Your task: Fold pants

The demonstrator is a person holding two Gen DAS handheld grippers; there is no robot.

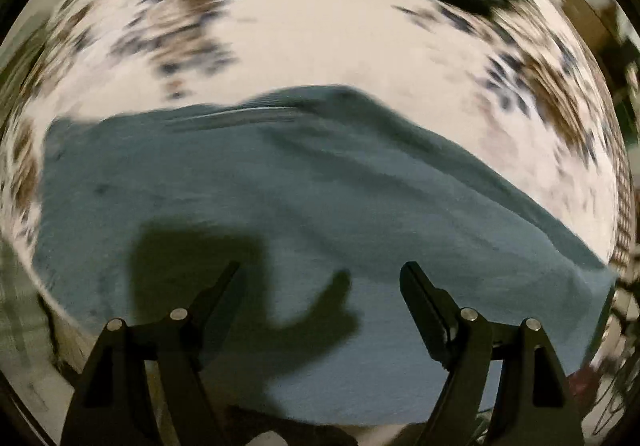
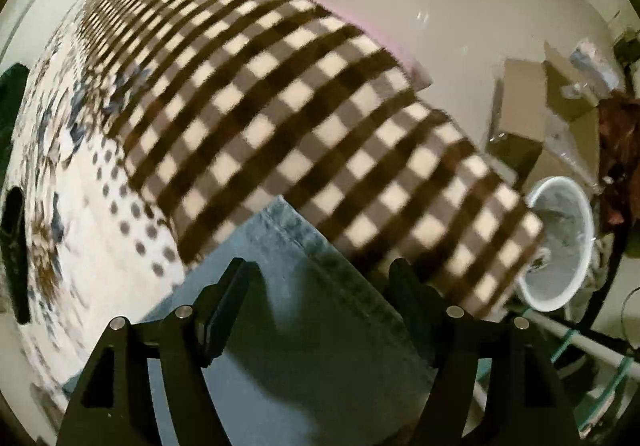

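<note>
A white bedsheet printed with brown and blue leaves point(image 1: 320, 46) fills the left wrist view, with the blue-grey denim pants point(image 1: 280, 186) lying flat across it. In the right wrist view a brown and cream checked blanket point(image 2: 300, 118) lies just beside the pants' edge point(image 2: 304, 326). The black left gripper point(image 1: 320, 270) and black right gripper point(image 2: 320, 266) hover above the denim, jaws apart, gripping nothing.
</note>
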